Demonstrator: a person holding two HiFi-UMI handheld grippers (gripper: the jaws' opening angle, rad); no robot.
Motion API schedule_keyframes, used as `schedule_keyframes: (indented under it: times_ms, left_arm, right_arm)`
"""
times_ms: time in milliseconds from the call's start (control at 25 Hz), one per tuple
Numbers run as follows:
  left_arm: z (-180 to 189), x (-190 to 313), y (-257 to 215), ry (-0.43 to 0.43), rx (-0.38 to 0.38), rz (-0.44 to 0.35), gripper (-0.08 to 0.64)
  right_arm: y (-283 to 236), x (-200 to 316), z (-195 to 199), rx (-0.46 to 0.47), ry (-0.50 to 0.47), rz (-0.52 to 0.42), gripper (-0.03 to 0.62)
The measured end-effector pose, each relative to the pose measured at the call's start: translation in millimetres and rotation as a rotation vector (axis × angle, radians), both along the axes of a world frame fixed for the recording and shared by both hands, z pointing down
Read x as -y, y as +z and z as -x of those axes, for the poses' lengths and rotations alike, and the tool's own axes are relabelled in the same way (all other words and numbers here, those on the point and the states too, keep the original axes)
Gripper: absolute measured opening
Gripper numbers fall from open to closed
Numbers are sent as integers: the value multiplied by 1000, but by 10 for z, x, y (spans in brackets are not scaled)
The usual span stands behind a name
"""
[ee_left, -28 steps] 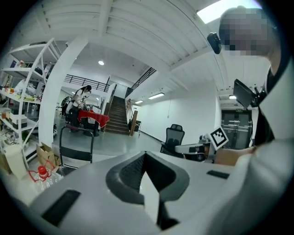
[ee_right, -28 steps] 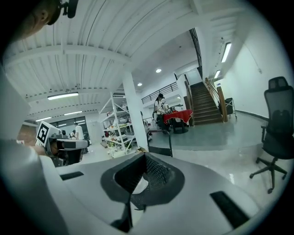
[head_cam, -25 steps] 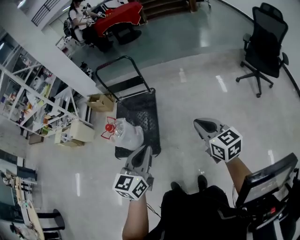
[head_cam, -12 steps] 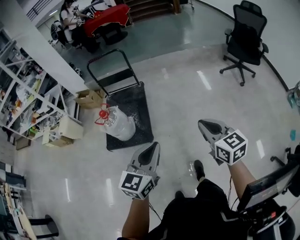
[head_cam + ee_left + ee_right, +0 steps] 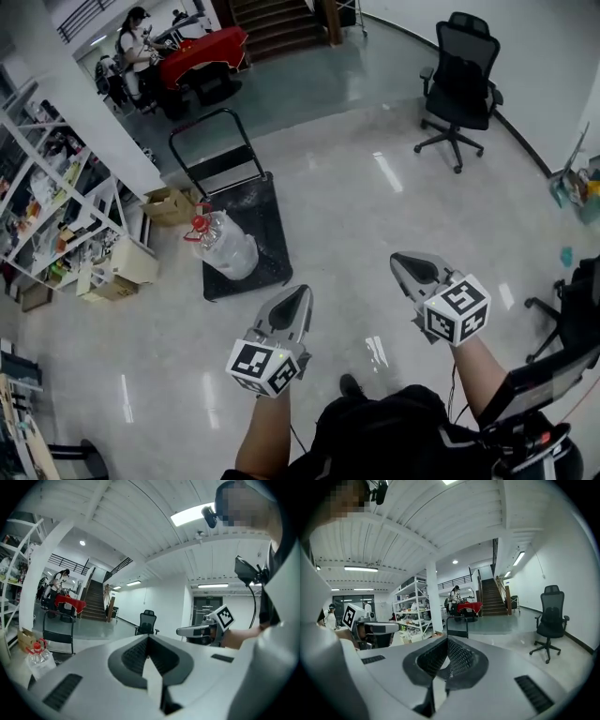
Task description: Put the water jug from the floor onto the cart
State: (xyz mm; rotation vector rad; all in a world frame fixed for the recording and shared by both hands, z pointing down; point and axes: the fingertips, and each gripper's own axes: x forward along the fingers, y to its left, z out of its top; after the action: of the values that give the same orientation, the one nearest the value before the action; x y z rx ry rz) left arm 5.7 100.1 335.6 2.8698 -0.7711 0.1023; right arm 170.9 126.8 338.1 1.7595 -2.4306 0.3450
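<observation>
The clear water jug [image 5: 228, 250] with a red cap and handle [image 5: 196, 226] lies on the left part of the black cart deck [image 5: 263, 214], below the cart's upright handle [image 5: 209, 141]. Both grippers hang well short of the cart, over bare floor, and hold nothing. My left gripper [image 5: 298, 293] has its jaws together, and so does my right gripper [image 5: 406, 262]. In the left gripper view the jug [image 5: 39, 655] shows at the far left beside the cart handle [image 5: 58, 634], with the right gripper [image 5: 187, 631] ahead. The right gripper view shows the cart handle [image 5: 457, 624].
White shelving [image 5: 56, 187] and cardboard boxes [image 5: 170, 204] stand left of the cart, by a white pillar [image 5: 84, 103]. A black office chair [image 5: 457, 75] stands at the back right. A person sits at a red-covered table [image 5: 206, 45] near the stairs [image 5: 281, 19].
Both grippers have drawn back from the cart, level and still shut. The cart and jug now sit farther off and more to the left in the head view.
</observation>
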Motion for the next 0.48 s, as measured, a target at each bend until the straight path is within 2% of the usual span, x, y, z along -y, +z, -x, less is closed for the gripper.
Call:
schedule_keyframes:
  times_ms: [160,320,480]
  left_arm:
    - [-64,-545,-107,-10,10,-27,-5]
    - [-147,-1199,-167,-22,14,-10,-5]
    - [-183,-1835,-136,-71,28,0,-5]
  right_arm:
    - [-45,-548,-110,10,-3,-34,2]
    - [-79,-1178,-205,30,-28,-58,3]
    - [-16,-1787,-297,24,-63,-62,3]
